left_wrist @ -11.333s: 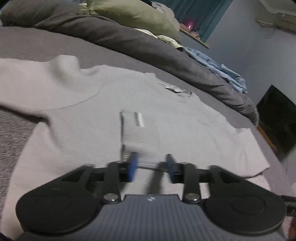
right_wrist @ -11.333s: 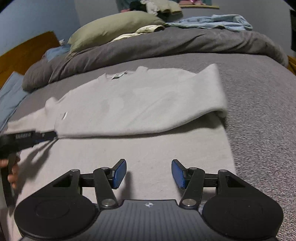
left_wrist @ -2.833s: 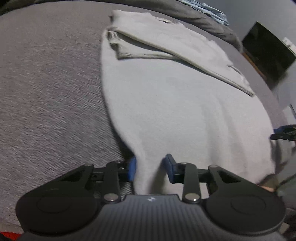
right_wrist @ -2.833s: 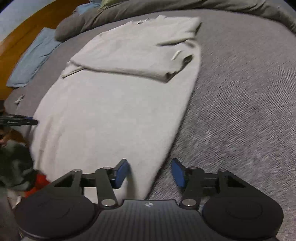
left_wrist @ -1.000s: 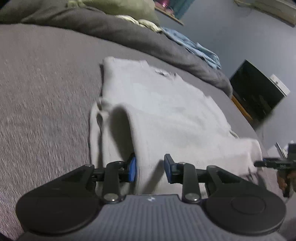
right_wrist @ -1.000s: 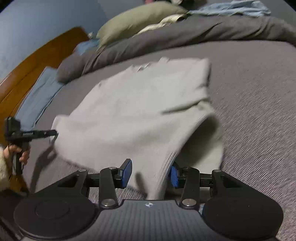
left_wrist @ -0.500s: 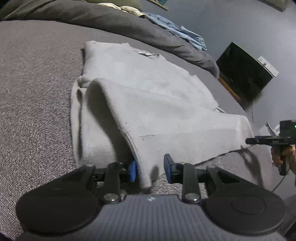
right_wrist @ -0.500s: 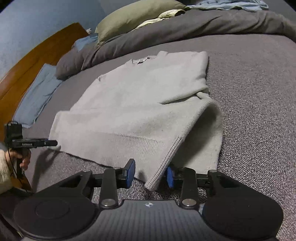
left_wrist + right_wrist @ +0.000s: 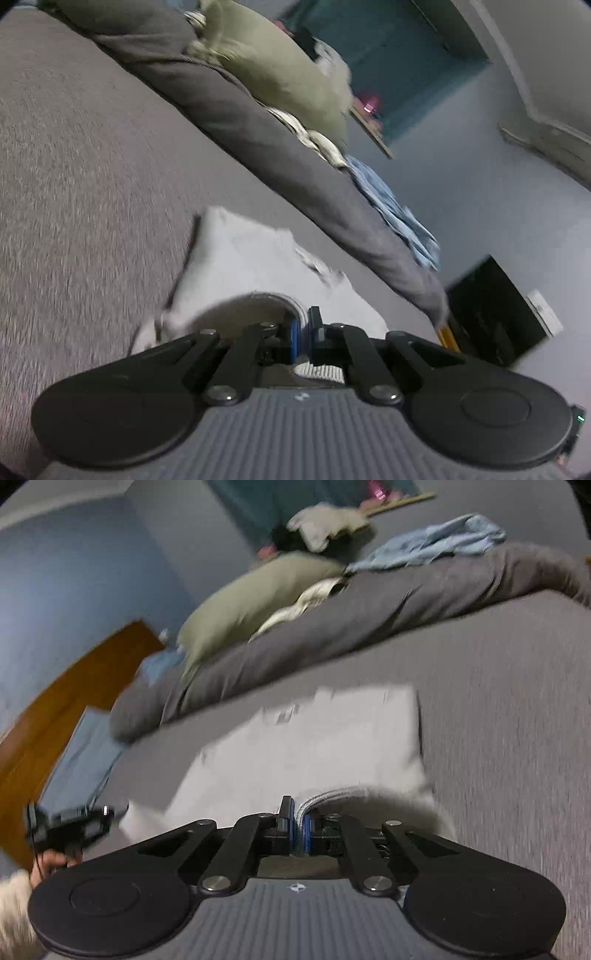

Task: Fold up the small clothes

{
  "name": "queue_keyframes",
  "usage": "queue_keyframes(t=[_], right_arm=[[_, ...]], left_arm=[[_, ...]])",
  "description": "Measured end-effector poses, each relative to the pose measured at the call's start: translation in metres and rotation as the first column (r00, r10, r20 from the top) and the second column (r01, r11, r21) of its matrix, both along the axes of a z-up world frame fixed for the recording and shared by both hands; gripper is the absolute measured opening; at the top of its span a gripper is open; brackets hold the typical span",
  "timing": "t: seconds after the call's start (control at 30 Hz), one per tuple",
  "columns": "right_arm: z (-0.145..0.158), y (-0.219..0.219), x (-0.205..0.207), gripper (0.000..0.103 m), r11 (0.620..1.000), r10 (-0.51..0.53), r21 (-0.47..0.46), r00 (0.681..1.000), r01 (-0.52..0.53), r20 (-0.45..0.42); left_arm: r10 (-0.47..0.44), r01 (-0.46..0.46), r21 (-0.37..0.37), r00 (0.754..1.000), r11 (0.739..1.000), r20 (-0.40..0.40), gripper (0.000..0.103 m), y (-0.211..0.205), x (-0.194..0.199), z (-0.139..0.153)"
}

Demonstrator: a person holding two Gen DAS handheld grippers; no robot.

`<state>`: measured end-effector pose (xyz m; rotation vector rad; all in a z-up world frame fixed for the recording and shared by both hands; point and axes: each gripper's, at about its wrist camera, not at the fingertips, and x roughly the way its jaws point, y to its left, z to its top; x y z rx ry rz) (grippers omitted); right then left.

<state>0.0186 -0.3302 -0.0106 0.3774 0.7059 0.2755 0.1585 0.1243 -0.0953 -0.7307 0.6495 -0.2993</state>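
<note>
Sweater (image 9: 236, 254) hem clamped in left tool (image 9: 303, 334) & right tool (image 9: 301, 825); lift both corners level, carry evenly toward collar, lay flat on bed (image 9: 74, 155).

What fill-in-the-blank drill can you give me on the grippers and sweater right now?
1. The right gripper is shut on the ribbed ____ of the sweater.
2. The left gripper is ____ on the same edge.
3. The sweater lies on a ____ blanket.
4. Behind it, the pillow is ____ in colour.

Missing words: hem; shut; grey; olive green
</note>
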Motion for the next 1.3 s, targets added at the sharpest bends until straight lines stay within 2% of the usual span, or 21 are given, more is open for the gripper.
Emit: queue_keyframes(t=[0.13,0.37,0.53,0.6,0.67,0.73,0.77,0.8,0.83,0.87,0.9,1.0,1.13,1.23,1.3], right_arm=[[0.004,0.000,0.043,0.006,0.995,-0.079,-0.051,0.997,0.080,0.012],[-0.036,-0.010,0.121,0.006,0.978,-0.165,-0.134,0.985,0.158,-0.049],[-0.057,-0.014,0.164,0.006,0.968,-0.226,-0.111,0.974,0.224,-0.009],[-0.063,-0.013,0.182,0.006,0.963,-0.249,-0.106,0.969,0.248,0.006],[-0.072,-0.012,0.200,0.006,0.957,-0.268,-0.121,0.963,0.264,-0.014],[-0.080,-0.009,0.209,0.012,0.944,-0.302,-0.151,0.953,0.294,-0.036],[-0.082,-0.007,0.211,0.023,0.939,-0.313,-0.162,0.949,0.304,-0.032],[-0.082,-0.006,0.210,0.048,0.933,-0.325,-0.172,0.946,0.318,-0.015],[-0.079,-0.006,0.208,0.059,0.924,-0.343,-0.177,0.939,0.340,0.013],[-0.074,-0.007,0.202,0.066,0.916,-0.358,-0.177,0.933,0.360,0.044],[-0.068,-0.009,0.197,0.065,0.911,-0.366,-0.177,0.928,0.372,0.064],[-0.047,-0.014,0.174,0.065,0.908,-0.346,-0.222,0.935,0.356,0.081],[-0.030,-0.005,0.125,0.067,0.897,-0.289,-0.334,0.956,0.289,0.050],[-0.034,0.010,0.081,0.069,0.879,-0.269,-0.416,0.963,0.236,-0.022],[-0.039,0.026,0.052,0.071,0.864,-0.261,-0.455,0.965,0.214,-0.041]], left_arm=[[0.048,-0.046,0.106,0.999,0.993,-0.014,0.000,-0.009,0.040,0.002],[0.053,-0.050,0.212,0.999,0.976,-0.008,0.000,-0.037,0.110,-0.006],[0.079,-0.076,0.255,0.997,0.964,-0.003,0.000,-0.044,0.151,-0.018],[0.080,-0.070,0.291,0.996,0.954,-0.025,0.000,-0.047,0.169,-0.022],[0.077,-0.047,0.303,0.993,0.952,-0.090,0.001,-0.049,0.186,-0.029],[0.080,-0.030,0.329,0.987,0.944,-0.139,0.007,-0.053,0.197,-0.032],[0.088,-0.034,0.341,0.986,0.940,-0.144,0.010,-0.054,0.198,-0.031],[0.105,-0.052,0.351,0.986,0.935,-0.132,0.025,-0.053,0.197,-0.027],[0.123,-0.075,0.362,0.986,0.929,-0.111,0.043,-0.052,0.193,-0.023],[0.143,-0.101,0.374,0.986,0.922,-0.088,0.050,-0.050,0.187,-0.017],[0.148,-0.109,0.385,0.986,0.916,-0.073,0.053,-0.047,0.182,-0.010],[0.100,-0.058,0.444,0.992,0.894,-0.072,0.054,-0.043,0.165,0.009],[0.057,-0.007,0.575,0.996,0.818,-0.068,0.058,-0.054,0.115,0.025],[-0.006,0.061,0.648,0.996,0.759,-0.087,0.058,-0.071,0.068,0.022],[-0.028,0.082,0.666,0.995,0.741,-0.091,0.058,-0.081,0.040,0.018]])
